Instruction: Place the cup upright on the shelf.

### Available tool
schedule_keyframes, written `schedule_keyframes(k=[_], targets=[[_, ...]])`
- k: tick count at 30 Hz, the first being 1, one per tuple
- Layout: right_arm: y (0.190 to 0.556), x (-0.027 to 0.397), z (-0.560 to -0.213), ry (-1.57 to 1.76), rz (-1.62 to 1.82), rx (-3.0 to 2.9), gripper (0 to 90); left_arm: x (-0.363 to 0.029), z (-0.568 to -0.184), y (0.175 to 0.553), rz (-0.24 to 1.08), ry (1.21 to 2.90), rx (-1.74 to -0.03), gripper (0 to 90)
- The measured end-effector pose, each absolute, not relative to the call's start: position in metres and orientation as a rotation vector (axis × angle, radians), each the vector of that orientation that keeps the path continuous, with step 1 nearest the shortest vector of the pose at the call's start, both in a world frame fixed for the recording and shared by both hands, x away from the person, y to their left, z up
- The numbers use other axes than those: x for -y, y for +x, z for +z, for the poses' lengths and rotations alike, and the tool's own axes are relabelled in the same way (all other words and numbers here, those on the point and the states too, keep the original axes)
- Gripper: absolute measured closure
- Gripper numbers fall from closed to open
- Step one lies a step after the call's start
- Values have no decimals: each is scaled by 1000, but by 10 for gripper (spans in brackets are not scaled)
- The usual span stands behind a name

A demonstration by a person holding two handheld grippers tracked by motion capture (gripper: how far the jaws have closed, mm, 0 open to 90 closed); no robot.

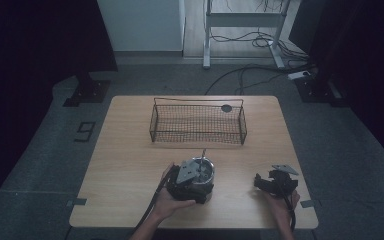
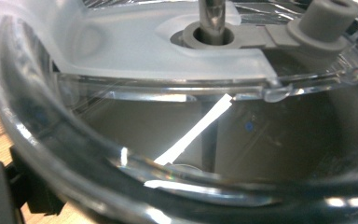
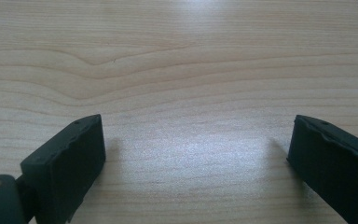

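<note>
A clear lidded container is seen low at the frame's centre on the wooden table, with the left gripper pressed against it, its jaws' state indiscernible. The right gripper is held with jaws wide apart.

A lab or recording studio is showing here rather than a home. A bare light-wood table is standing alone on grey carpet tiles, with dark curtains hanging along both sides and weighted stand bases sitting off the table's far corners. Beyond the far edge, the white metal legs of an adjustable desk are rising above loose cables and a power strip lying on the floor. Tape marks are sticking to the carpet beside the table's left edge and near its front corners.
</note>
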State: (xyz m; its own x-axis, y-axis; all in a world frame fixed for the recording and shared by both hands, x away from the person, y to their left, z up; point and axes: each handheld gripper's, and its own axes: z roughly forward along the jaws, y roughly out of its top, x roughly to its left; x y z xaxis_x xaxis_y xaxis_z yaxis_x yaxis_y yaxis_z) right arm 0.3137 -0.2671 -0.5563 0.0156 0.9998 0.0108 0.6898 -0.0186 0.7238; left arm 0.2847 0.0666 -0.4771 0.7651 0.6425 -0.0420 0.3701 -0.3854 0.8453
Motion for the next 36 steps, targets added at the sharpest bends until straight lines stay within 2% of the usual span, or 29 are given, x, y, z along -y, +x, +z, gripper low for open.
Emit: schedule_keyframes(k=[36], targets=[[314, 267, -556, 1764, 751, -1727, 38, -97, -438, 299, 409, 1923, -800, 41]])
